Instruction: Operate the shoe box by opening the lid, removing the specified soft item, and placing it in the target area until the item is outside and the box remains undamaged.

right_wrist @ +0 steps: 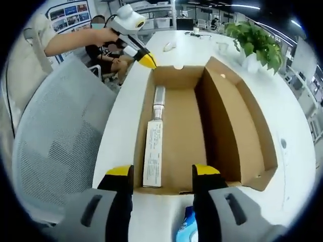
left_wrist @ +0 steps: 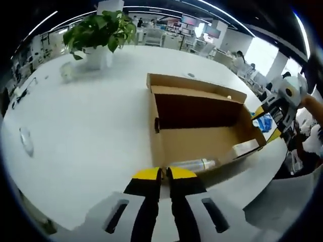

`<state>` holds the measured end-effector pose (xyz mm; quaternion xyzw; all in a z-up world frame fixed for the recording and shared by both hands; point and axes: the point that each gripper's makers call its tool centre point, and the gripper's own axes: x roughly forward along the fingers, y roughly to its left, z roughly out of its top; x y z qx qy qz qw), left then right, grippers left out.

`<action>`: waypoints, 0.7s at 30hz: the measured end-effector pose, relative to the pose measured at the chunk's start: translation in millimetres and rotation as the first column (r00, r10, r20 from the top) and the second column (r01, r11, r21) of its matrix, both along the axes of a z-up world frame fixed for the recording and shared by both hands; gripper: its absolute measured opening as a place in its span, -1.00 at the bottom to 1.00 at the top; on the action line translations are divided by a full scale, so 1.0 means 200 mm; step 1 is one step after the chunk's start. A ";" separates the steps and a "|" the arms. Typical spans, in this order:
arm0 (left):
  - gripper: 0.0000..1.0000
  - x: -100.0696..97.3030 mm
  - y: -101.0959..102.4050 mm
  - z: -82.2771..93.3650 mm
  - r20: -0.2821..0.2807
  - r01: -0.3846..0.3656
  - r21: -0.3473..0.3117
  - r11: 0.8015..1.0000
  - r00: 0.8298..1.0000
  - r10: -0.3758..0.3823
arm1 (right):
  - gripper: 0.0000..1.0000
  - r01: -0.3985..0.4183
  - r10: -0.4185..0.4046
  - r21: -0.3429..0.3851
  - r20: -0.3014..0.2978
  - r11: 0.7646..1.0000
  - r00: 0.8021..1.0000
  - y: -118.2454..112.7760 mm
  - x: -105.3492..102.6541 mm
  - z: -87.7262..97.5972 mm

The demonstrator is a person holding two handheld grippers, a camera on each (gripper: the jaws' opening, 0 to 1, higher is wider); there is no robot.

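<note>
Right gripper view: blue item (right_wrist: 187, 228) cut off below.

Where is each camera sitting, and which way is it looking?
Left gripper view: rides the left gripper, jaws together, at one long side of the open shoe box, looking across the white table toward a potted plant; the right gripper shows at the right.
Right gripper view: rides the right gripper, jaws apart, at one short end, looking along the box toward the left gripper and the person's arm.
Both share the box, a clear bottle and a flat white pack inside.
</note>
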<state>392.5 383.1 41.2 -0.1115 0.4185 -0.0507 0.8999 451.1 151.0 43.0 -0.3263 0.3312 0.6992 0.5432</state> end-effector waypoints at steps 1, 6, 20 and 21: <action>-0.92 0.00 0.00 0.00 0.001 -0.002 0.002 1.000 1.000 0.002 | -0.19 -0.005 0.005 -0.005 -0.010 1.000 1.000 0.01 0.00 -0.01; -0.92 0.00 0.00 0.00 0.003 -0.003 0.008 1.000 1.000 0.003 | -0.23 -0.048 0.046 -0.039 -0.053 0.998 0.998 0.02 -0.03 -0.07; -0.93 0.01 0.00 0.01 -0.004 -0.012 0.009 1.000 1.000 0.012 | -0.28 -0.111 0.109 -0.113 -0.020 0.987 0.994 0.02 -0.02 -0.20; -0.93 0.01 0.00 0.01 -0.004 -0.012 0.009 1.000 1.000 0.012 | -0.29 -0.109 0.107 -0.116 -0.022 0.987 0.994 0.01 -0.02 -0.20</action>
